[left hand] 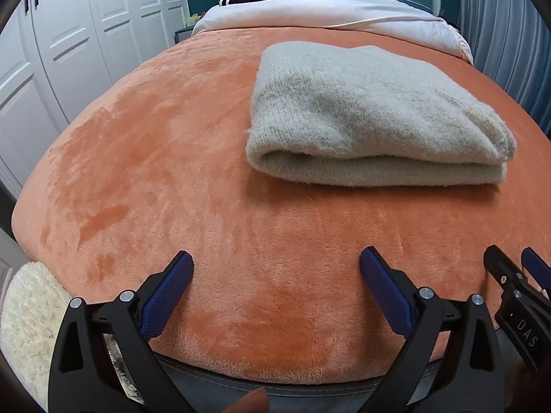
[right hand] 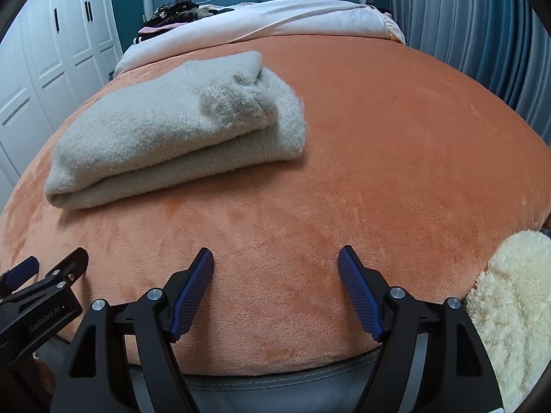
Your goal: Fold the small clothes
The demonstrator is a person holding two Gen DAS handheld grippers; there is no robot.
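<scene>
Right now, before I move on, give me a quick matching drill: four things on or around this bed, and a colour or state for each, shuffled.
Things:
1. sweater
2. blanket
3. left hand-held gripper
4. wardrobe

States:
A. orange, spread over the bed
B. white, doors shut
C. grey, folded
D. open, holding nothing

Pairs: 1-C, 2-A, 3-D, 4-B

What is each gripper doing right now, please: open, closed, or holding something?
Left gripper: open, holding nothing, above the orange blanket.
Right gripper: open, holding nothing; the folded grey sweater lies ahead, untouched.
</scene>
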